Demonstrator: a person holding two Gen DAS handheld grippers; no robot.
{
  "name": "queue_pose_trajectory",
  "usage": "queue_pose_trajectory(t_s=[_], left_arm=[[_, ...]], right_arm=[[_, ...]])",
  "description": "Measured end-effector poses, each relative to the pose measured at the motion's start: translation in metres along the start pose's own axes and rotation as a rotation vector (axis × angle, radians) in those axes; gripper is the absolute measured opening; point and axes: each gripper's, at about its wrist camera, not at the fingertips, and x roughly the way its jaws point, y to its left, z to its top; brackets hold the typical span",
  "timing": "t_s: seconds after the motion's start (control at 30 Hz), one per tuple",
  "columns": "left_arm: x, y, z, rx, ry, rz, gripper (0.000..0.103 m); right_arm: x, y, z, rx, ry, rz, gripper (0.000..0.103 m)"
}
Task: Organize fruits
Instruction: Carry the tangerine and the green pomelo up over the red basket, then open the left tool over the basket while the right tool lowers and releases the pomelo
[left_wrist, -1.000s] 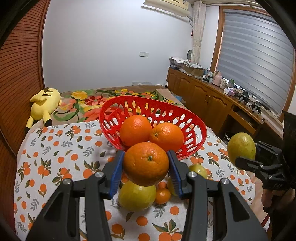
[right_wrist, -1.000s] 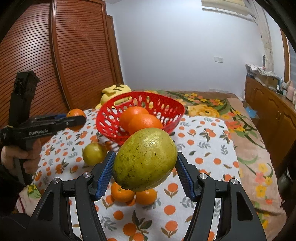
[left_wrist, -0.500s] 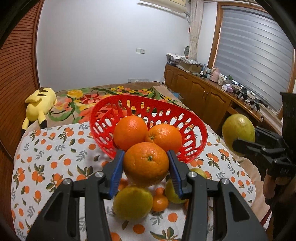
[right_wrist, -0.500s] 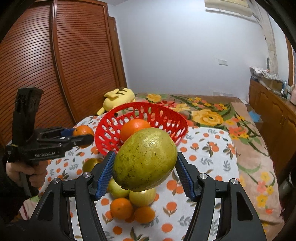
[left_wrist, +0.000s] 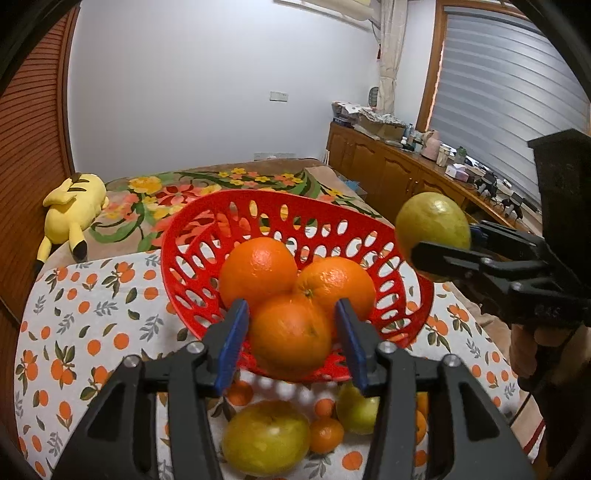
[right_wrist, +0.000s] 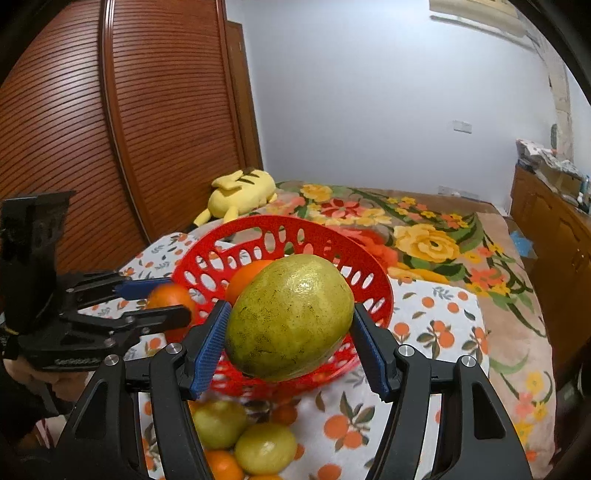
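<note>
My left gripper (left_wrist: 291, 336) is shut on an orange (left_wrist: 290, 335) and holds it over the near rim of the red basket (left_wrist: 192, 225), which holds two more oranges (left_wrist: 258, 271). My right gripper (right_wrist: 290, 334) is shut on a large green-yellow mango (right_wrist: 290, 317) just above the basket's near rim (right_wrist: 373, 266). The right gripper and its mango (left_wrist: 432, 225) show at the right of the left wrist view. The left gripper with its orange (right_wrist: 170, 299) shows at the left of the right wrist view.
Loose green-yellow fruits (left_wrist: 266, 437) and small tangerines (left_wrist: 327, 435) lie on the orange-print tablecloth (left_wrist: 74, 332) in front of the basket. A yellow plush toy (left_wrist: 70, 212) lies on the floral bed behind. A wooden cabinet (left_wrist: 388, 170) runs along the right wall.
Both grippers have moved forward toward the basket with their fruit. The orange and the mango now hang over the basket's near rim.
</note>
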Motion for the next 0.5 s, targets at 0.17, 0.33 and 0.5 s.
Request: queue_pose_trajectory(t_s=[0.17, 0.33, 0.5], left_arm=[[0.001, 0.001, 0.007, 0.012, -0.012, 0.001, 0.056], [0.001, 0.005, 0.012, 0.023, -0.014, 0.004, 0.058], [0.004, 0.01, 0.012, 0.027, -0.003, 0.006, 0.06]], right_arm=[[0.019, -0.008, 0.009, -0.001, 0.028, 0.013, 0.067], [0.038, -0.014, 0.018, -0.007, 0.052, 0.022, 0.067], [0.053, -0.014, 0.023, -0.017, 0.071, 0.027, 0.067]])
